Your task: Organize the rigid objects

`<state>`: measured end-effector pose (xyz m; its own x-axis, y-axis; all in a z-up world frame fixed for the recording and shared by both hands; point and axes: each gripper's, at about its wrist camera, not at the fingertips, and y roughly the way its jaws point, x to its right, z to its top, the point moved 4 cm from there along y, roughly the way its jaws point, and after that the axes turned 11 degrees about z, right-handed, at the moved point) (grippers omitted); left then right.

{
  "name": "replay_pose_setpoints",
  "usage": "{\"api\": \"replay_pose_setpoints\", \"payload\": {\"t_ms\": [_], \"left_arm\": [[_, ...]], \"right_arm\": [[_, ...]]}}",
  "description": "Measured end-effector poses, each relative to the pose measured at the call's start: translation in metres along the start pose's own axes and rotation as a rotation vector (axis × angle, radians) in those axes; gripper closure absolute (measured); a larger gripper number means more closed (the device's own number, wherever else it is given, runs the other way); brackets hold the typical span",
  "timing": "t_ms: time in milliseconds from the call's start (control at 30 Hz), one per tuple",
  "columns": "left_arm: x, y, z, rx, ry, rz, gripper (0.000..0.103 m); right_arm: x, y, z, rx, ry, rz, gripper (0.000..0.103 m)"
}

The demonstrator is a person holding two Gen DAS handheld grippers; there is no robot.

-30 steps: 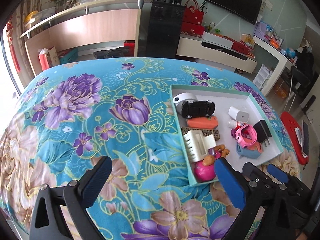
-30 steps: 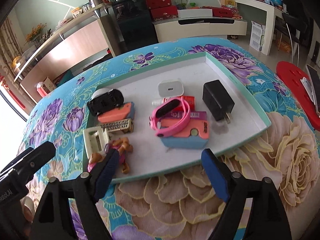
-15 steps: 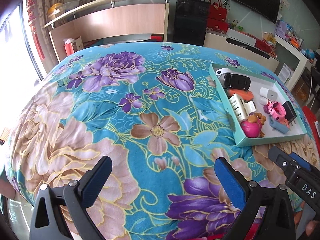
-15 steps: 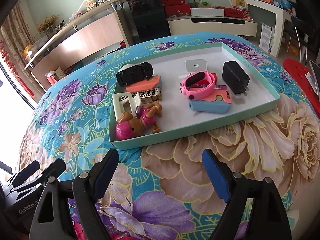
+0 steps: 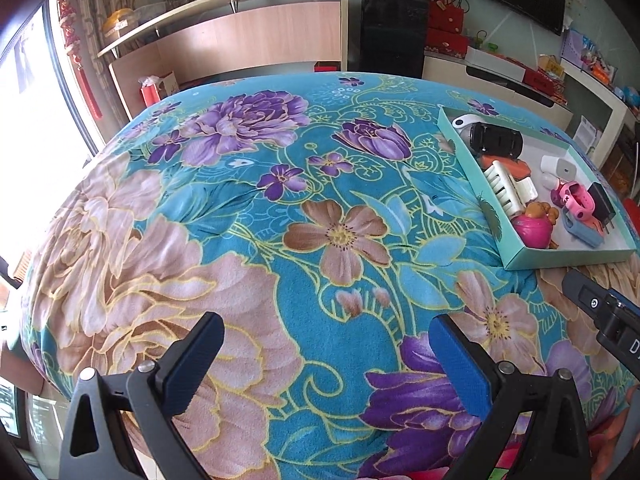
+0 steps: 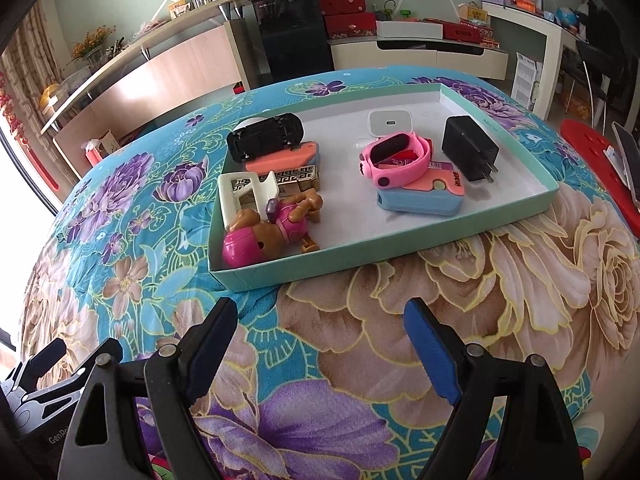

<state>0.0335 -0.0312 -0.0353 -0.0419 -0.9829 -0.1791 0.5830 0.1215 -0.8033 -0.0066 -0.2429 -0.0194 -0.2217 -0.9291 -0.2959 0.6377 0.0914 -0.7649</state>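
Observation:
A shallow teal tray (image 6: 384, 246) (image 5: 560, 258) lies on a flowered cloth. In it are a black toy car (image 6: 266, 136), a pink toy dog (image 6: 276, 228), a white clip (image 6: 244, 194), a pink watch (image 6: 398, 156), a black charger (image 6: 470, 148), a white charger (image 6: 390, 122) and a blue case (image 6: 420, 200). My right gripper (image 6: 324, 344) hangs open over the cloth, just short of the tray's near wall, with nothing between its fingers. My left gripper (image 5: 326, 358) is open too, empty, over bare cloth well left of the tray.
The flowered cloth (image 5: 240, 220) covers a rounded table that falls away at the near and left edges. Behind stand a wooden counter (image 5: 248, 36), a black cabinet (image 5: 392, 36) and a low white unit (image 6: 420, 52). A red mat (image 6: 596, 152) lies right of the table.
Both grippers have drawn back from the tray toward the table's near edge; the tray now lies farther off in both views. The tray's contents have not moved.

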Motion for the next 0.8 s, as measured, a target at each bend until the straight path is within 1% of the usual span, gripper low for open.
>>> {"api": "replay_pose_setpoints", "payload": {"t_ms": [433,567,800], "left_arm": [[-0.002,0.000,-0.001,0.002,-0.008,0.014,0.000],[-0.002,-0.001,-0.001,0.008,-0.009,0.018,0.000],[-0.004,-0.001,-0.001,0.005,-0.020,0.025,0.000]], "right_arm": [[-0.008,0.000,0.000,-0.003,-0.053,-0.056,0.017],[-0.010,-0.002,0.001,0.003,-0.068,-0.053,0.017],[-0.011,-0.003,0.001,0.008,-0.081,-0.075,0.017]]}}
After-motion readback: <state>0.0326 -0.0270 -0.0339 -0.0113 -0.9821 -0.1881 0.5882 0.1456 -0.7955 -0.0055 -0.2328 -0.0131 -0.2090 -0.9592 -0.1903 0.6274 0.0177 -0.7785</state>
